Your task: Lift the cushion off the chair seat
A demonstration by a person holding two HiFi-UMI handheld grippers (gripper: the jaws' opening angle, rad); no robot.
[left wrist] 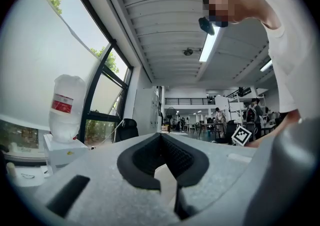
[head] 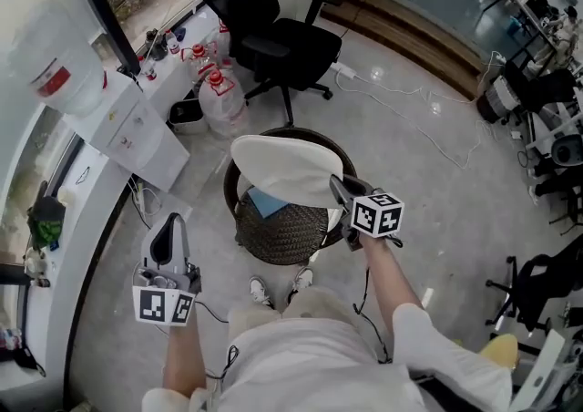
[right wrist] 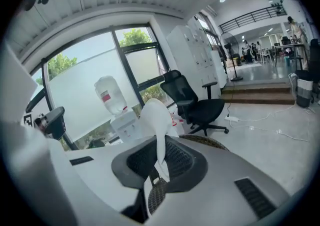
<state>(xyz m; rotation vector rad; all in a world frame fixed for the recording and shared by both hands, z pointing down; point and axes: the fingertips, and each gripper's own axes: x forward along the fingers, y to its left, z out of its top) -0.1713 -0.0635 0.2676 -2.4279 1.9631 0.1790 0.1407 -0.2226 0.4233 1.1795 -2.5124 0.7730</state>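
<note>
My right gripper (head: pixel 339 190) is shut on the near edge of a white cushion (head: pixel 287 171), which hangs lifted above a round wicker chair (head: pixel 282 235). In the right gripper view the cushion's fabric (right wrist: pixel 155 115) is pinched between the jaws of the right gripper (right wrist: pixel 160 162) and rises in a fold beyond them. Under the raised cushion, a blue item (head: pixel 267 202) lies on the seat. My left gripper (head: pixel 169 235) hangs to the left of the chair, apart from it. The left gripper (left wrist: pixel 162 162) has its jaws together on nothing.
A black office chair (head: pixel 273 36) stands behind the wicker chair, with large water bottles (head: pixel 219 91) and a white cabinet (head: pixel 127 123) at the left by the window. Cables (head: pixel 428 118) run over the floor at the right. The person's shoes (head: pixel 260 290) stand just before the chair.
</note>
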